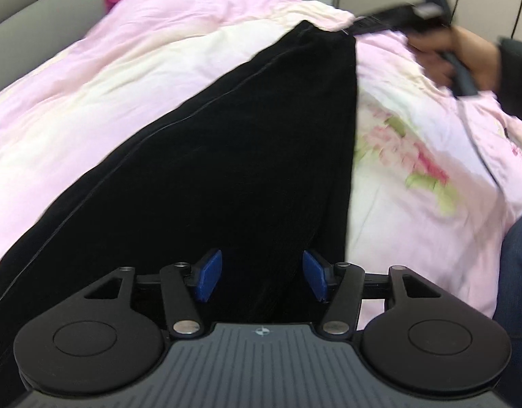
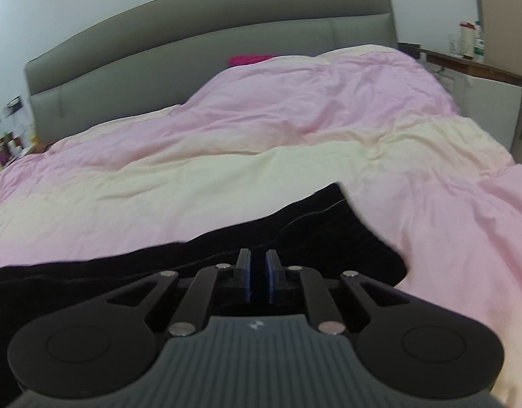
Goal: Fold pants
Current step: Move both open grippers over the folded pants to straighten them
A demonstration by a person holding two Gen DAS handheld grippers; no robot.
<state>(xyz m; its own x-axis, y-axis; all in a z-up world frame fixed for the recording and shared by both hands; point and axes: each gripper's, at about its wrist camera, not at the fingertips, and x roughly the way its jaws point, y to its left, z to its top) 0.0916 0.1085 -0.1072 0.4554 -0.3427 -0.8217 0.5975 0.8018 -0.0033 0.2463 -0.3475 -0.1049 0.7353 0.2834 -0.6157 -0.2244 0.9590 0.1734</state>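
Black pants [image 1: 243, 153] lie stretched out in a long strip on the pink and cream quilt [image 1: 90, 102]. My left gripper [image 1: 262, 272] hovers open over their near end, blue pads wide apart and touching nothing. At the far end a hand [image 1: 465, 51] holds my right gripper [image 1: 357, 27], whose tip meets the pants' far right corner, which peaks up toward it. In the right wrist view the right gripper [image 2: 258, 272] sits low on the pants [image 2: 312, 224] with its pads almost together, and dark cloth seems to fill the narrow gap.
The quilt [image 2: 226, 170] covers the whole bed up to a grey headboard [image 2: 192, 51]. A magenta item [image 2: 250, 59] lies near the headboard. A shelf [image 2: 471, 64] with bottles stands at the far right. A jeans-clad leg [image 1: 519, 272] stands by the bed's right edge.
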